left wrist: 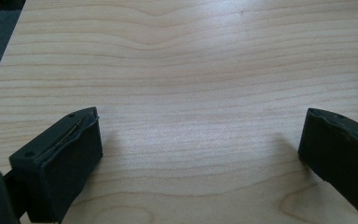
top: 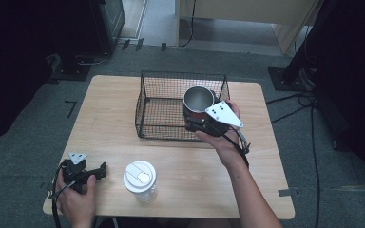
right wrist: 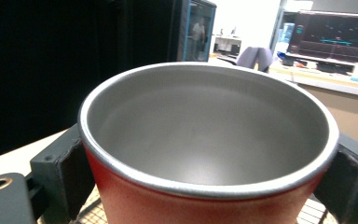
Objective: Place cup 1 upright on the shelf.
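While the right gripper (top: 204, 124) jaws clamp the red cup (right wrist: 209, 154) between them, keep it upright entering the basket (top: 145, 107); left gripper (left wrist: 200, 154) jaws stand apart.

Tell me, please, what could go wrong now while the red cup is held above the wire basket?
1. The right gripper holds the red cup only by its round sides, so it might slip or tilt.
2. The cup hangs close to the wire basket's front right rim; lowering it there could catch the wire and shift the basket.
3. The white-lidded jar stands near the right forearm, which might knock it when pulling back.
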A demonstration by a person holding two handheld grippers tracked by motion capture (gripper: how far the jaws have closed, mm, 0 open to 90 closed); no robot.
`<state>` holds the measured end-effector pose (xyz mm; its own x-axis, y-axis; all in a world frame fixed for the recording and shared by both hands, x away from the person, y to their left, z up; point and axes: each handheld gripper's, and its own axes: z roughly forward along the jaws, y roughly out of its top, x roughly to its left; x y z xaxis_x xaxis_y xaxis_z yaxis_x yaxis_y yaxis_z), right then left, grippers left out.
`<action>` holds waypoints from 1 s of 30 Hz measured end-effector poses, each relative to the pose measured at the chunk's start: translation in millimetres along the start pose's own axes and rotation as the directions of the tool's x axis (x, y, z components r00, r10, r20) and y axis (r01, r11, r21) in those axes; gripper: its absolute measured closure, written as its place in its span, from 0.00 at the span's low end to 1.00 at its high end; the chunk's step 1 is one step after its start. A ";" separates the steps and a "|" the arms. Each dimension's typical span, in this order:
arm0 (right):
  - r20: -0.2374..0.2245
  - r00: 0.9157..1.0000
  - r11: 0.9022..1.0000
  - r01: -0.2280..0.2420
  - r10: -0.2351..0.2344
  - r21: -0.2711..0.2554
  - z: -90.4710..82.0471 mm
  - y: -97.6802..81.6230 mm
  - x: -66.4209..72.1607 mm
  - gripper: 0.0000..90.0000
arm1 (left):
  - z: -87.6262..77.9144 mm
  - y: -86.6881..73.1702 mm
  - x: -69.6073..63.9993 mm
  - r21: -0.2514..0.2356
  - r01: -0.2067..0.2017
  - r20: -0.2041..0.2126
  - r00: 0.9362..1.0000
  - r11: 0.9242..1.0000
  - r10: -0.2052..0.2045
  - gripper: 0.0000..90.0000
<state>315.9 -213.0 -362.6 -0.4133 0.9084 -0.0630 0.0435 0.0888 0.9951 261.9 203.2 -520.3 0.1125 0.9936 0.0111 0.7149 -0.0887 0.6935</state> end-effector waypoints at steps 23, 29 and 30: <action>0.141 0.989 0.996 -0.063 0.053 0.070 37.7 -24.9 -24.5 0.08 | -0.1 0.0 0.1 0.001 -0.001 0.000 1.000 1.000 0.001 0.00; 0.169 0.984 0.994 -0.069 0.053 0.090 49.7 -32.9 -26.3 0.08 | -0.1 0.0 0.1 0.001 -0.001 0.000 1.000 1.000 0.001 0.00; 0.173 0.983 0.992 -0.072 0.054 0.101 51.7 -33.7 -27.2 0.08 | -0.1 0.0 0.0 0.001 -0.001 0.000 1.000 1.000 0.001 0.00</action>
<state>372.6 -219.6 -398.4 -0.2468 0.9688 -0.0217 0.1645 0.0640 0.9843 261.8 203.3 -520.3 0.1131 0.9935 0.0113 0.7157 -0.0893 0.6926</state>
